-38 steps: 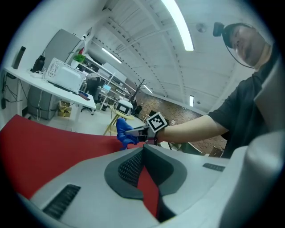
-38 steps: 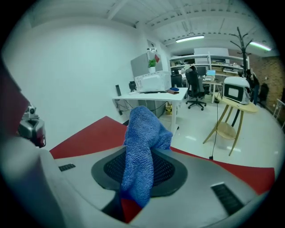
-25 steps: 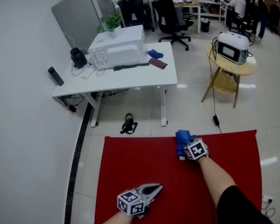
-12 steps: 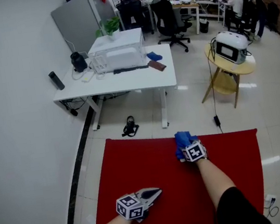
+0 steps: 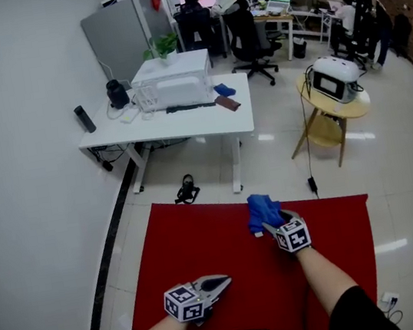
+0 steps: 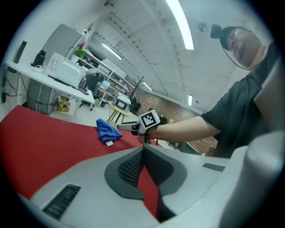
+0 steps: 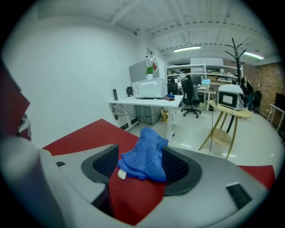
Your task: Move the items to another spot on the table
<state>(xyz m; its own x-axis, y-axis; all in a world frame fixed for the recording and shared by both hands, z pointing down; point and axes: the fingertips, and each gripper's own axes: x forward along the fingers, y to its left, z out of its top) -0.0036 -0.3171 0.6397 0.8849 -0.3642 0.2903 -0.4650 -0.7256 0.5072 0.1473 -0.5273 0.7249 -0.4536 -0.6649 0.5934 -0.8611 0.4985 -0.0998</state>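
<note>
A crumpled blue cloth with a white tag lies on the red table cover near its far edge. My right gripper is just behind it, close by. In the right gripper view the blue cloth sits between the two pads; the jaws have just been opening and stand wide, and the left pad is clear of the cloth. The left gripper view shows the blue cloth resting on the cover with the right gripper beside it. My left gripper hovers over the near left part, its tips together on nothing.
Beyond the red cover is tiled floor with a black object on it. A white desk carrying a white box-like appliance stands further back. At the right is a round wooden stool with an appliance on top. A white wall runs along the left.
The right gripper has drawn back and up from the blue cloth, so more of the cloth shows in front of it. The left gripper has shifted slightly.
</note>
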